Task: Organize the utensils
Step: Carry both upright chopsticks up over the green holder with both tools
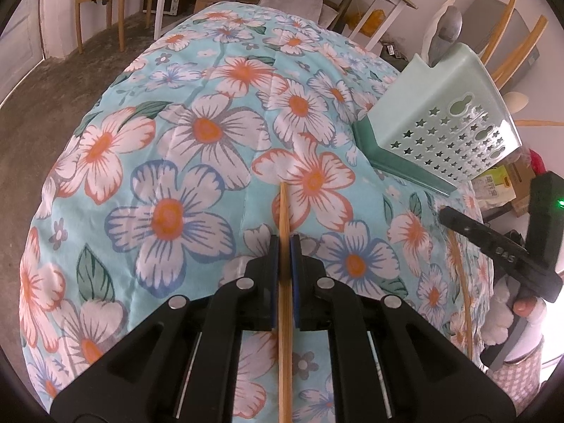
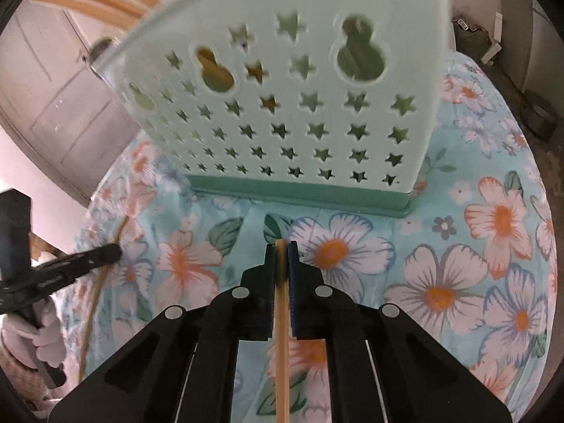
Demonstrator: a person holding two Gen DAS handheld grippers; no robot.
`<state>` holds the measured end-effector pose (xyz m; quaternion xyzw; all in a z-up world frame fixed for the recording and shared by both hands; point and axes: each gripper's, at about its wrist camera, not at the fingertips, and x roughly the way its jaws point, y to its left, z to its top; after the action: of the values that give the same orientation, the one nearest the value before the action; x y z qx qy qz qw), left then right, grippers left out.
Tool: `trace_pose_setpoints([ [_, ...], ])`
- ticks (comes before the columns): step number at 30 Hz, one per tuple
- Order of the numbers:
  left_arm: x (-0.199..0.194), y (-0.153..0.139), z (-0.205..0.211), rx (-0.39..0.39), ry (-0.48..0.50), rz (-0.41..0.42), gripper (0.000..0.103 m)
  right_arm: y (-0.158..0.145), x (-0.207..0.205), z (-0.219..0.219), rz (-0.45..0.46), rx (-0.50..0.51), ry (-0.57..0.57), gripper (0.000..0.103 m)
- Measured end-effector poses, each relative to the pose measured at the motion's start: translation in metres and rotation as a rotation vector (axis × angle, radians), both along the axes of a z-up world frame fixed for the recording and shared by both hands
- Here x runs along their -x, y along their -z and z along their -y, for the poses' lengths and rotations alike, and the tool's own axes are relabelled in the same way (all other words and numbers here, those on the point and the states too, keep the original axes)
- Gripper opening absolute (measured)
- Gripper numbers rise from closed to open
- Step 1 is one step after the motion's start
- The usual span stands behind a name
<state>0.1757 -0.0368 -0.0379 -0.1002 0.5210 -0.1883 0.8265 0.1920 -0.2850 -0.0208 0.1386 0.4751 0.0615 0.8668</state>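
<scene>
Left claw (image 1: 284,243) clamps thin wooden chopstick (image 1: 284,211); right claw (image 2: 281,246) clamps a second wooden chopstick (image 2: 282,313) before pale-green star-perforated plastic holder (image 2: 299,105) near counter's far edge. Lift both tips clear over rim.

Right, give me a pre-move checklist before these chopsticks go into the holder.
1. Left hand-held gripper shut on its wooden chopstick: ok.
2. Right hand-held gripper shut on the second wooden chopstick: ok.
3. Pale green star-perforated plastic utensil holder upright on the floral tablecloth: ok.
4. Free space inside the holder: cannot tell; spoons and other utensils already stand in it.
5. Second chopstick's tip clear of the holder's wall: ok.
6. Grippers clear of each other: ok.
</scene>
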Motion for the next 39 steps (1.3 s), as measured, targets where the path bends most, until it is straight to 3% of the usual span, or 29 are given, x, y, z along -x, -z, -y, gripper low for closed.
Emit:
trace_pose_setpoints([
  [6,0.001,-0.013,-0.005,0.014,-0.018,0.016,0.005,-0.036,0.032,0.016,0.098,-0.055,0.052,0.007],
  [10,0.005,-0.036,-0.012,0.132,-0.023,0.032,0.005,-0.064,0.051,0.024,0.172,-0.082,0.072,0.007],
  [13,0.01,-0.055,-0.011,0.176,-0.011,0.073,0.005,-0.083,0.06,0.027,0.236,-0.127,0.082,0.007],
  [23,0.018,-0.079,-0.01,0.222,0.002,0.088,0.005,-0.116,0.076,0.03,0.342,-0.201,0.08,0.007],
  [29,0.031,-0.126,-0.004,0.247,0.037,0.204,0.005,-0.136,0.085,0.034,0.415,-0.241,0.083,0.007],
  [39,0.044,-0.229,0.034,0.313,0.13,0.495,0.005,-0.18,0.103,0.056,0.559,-0.292,0.1,0.007],
])
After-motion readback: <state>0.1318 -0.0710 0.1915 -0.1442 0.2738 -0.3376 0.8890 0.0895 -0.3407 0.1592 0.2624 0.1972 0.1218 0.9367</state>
